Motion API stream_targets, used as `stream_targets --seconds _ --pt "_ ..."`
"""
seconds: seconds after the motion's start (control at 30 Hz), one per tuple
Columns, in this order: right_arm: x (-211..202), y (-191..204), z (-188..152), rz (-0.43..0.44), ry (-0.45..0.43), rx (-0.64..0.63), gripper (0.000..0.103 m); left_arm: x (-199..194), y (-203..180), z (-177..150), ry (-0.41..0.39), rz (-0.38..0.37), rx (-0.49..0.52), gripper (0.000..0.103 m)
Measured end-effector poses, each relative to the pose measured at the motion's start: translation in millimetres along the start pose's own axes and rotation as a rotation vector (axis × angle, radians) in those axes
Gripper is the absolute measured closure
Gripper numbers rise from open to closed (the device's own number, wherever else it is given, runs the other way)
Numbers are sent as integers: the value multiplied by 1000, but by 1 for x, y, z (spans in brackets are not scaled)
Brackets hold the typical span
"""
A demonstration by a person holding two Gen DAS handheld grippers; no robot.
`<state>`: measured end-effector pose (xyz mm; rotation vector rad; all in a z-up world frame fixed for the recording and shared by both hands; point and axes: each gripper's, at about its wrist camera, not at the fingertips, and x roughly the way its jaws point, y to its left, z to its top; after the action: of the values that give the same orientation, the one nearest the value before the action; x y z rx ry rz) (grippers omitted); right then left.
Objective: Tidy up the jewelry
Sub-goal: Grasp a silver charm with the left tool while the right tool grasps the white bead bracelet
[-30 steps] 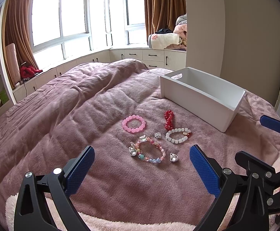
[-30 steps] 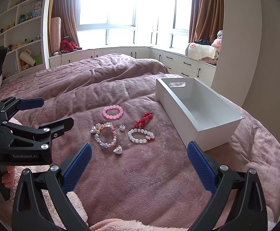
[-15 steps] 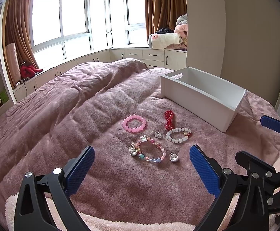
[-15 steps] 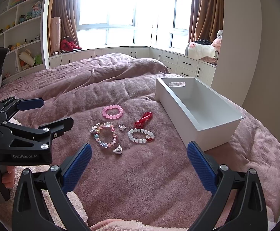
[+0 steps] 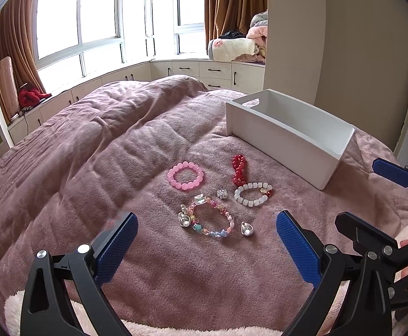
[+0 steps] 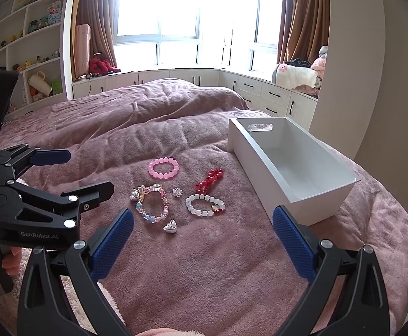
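Observation:
Jewelry lies on the mauve bedspread: a pink bead bracelet (image 5: 185, 175) (image 6: 163, 165), a red bead bracelet (image 5: 239, 165) (image 6: 209, 184), a white bead bracelet (image 5: 253, 194) (image 6: 205, 205), a multicoloured bead bracelet (image 5: 210, 220) (image 6: 152, 205), a small sparkly ball (image 5: 221, 193) (image 6: 177, 192) and silver charms (image 5: 246, 228) (image 6: 171, 226). An empty white box (image 5: 288, 135) (image 6: 290, 168) stands to their right. My left gripper (image 5: 206, 240) is open and empty, just short of the jewelry. My right gripper (image 6: 202, 236) is open and empty, also just short of it.
The bed cover (image 5: 91, 154) stretches far back to low cabinets under the windows. A fluffy pink-white blanket edge (image 5: 175, 330) lies at the near side. Folded bedding (image 6: 296, 77) is piled on the window seat. Shelves with toys (image 6: 33, 56) stand at the left.

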<state>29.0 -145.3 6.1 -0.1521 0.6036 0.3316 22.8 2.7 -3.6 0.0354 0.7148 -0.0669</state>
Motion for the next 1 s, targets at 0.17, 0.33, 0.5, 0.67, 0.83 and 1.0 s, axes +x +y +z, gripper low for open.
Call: stream_targets --seconds 0.17,0.33,0.5,0.67,0.83,1.0 --pt "14 1 10 -12 5 -34 5 18 2 8 41 -21 7 3" --pt "30 1 19 -3 13 -69 5 35 12 18 78 -25 22 3" --pt "51 -6 26 43 40 -60 12 57 27 27 118 -52 27 3" --pt "75 -12 31 70 70 -49 24 77 35 33 153 -69 37 3" --pt "107 -21 34 102 126 -51 38 103 42 29 224 -78 31 6" --pt "144 -28 31 143 198 -65 51 134 45 17 330 -105 18 37"
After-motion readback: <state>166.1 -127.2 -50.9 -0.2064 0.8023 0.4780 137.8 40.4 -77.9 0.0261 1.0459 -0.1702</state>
